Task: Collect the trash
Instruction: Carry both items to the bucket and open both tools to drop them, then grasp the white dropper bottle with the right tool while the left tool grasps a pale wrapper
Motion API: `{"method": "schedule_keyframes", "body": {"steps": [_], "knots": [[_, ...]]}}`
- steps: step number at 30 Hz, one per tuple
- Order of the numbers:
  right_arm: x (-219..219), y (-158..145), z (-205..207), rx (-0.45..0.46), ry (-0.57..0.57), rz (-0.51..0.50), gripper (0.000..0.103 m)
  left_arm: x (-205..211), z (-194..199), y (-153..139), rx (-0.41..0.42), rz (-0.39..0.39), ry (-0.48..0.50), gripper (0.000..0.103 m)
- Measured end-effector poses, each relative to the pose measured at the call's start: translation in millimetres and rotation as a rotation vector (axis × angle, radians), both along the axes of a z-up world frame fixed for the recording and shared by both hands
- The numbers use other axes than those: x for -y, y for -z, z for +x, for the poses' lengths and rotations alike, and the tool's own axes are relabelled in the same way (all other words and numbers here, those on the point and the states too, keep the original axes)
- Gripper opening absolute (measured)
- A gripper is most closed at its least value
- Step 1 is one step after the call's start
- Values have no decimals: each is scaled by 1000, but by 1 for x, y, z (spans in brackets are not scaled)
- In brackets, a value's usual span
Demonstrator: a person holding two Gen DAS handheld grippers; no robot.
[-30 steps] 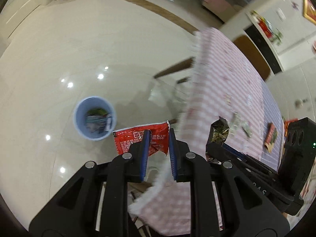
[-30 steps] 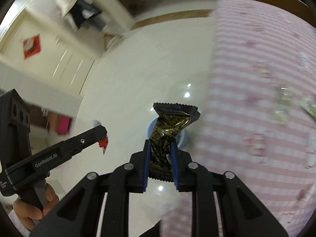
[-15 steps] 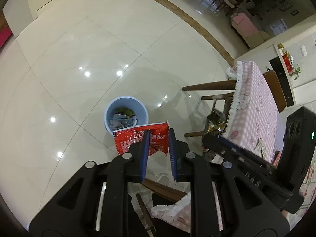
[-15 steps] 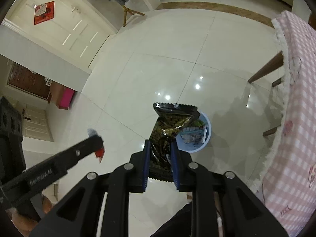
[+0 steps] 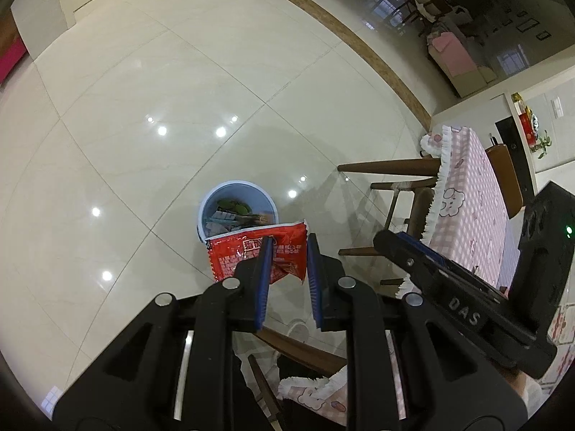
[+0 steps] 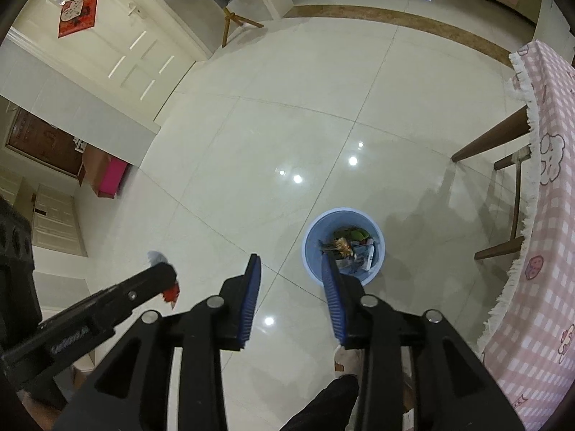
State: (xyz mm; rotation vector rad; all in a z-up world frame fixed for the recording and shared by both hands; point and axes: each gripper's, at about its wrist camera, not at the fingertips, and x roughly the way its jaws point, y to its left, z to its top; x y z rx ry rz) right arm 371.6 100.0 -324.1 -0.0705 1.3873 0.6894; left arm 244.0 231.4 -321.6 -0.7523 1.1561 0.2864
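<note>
A light blue trash bin stands on the tiled floor, with several wrappers inside; it also shows in the right wrist view. My left gripper is shut on a red snack wrapper and holds it high above the floor, just in front of the bin. My right gripper is open and empty, above and just left of the bin. A dark brown wrapper lies in the bin. The left gripper's tip with a red scrap shows in the right wrist view.
A table with a pink checked cloth stands right of the bin, with wooden chair legs beside it. A white door and a pink box are far off. My leg is below.
My right gripper has opened and the dark brown wrapper has dropped into the bin. Both grippers have swung from the table to over the floor by the bin. The left still holds the red wrapper.
</note>
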Motion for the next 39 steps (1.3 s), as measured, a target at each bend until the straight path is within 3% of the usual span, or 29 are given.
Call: {"method": "schedule_keyframes", "body": {"steps": [9, 18, 25, 26, 27, 29, 39], "knots": [[28, -10, 1, 1, 44, 1, 36, 13, 24, 1, -30, 5, 51, 19], [72, -19, 9, 5, 138, 4, 40, 30, 51, -7, -46, 70, 106, 19], [100, -30, 10, 21, 191, 18, 41, 36, 65, -11, -52, 87, 92, 21], [103, -30, 10, 23, 196, 19, 41, 36, 66, -10, -55, 80, 82, 27], [107, -31, 10, 23, 202, 19, 41, 35, 67, -8, -62, 71, 72, 47], [112, -31, 10, 21, 207, 22, 41, 34, 66, -9, -67, 102, 45, 68], [147, -27, 2, 10, 232, 14, 41, 48, 63, -9, -90, 110, 62, 69]]}}
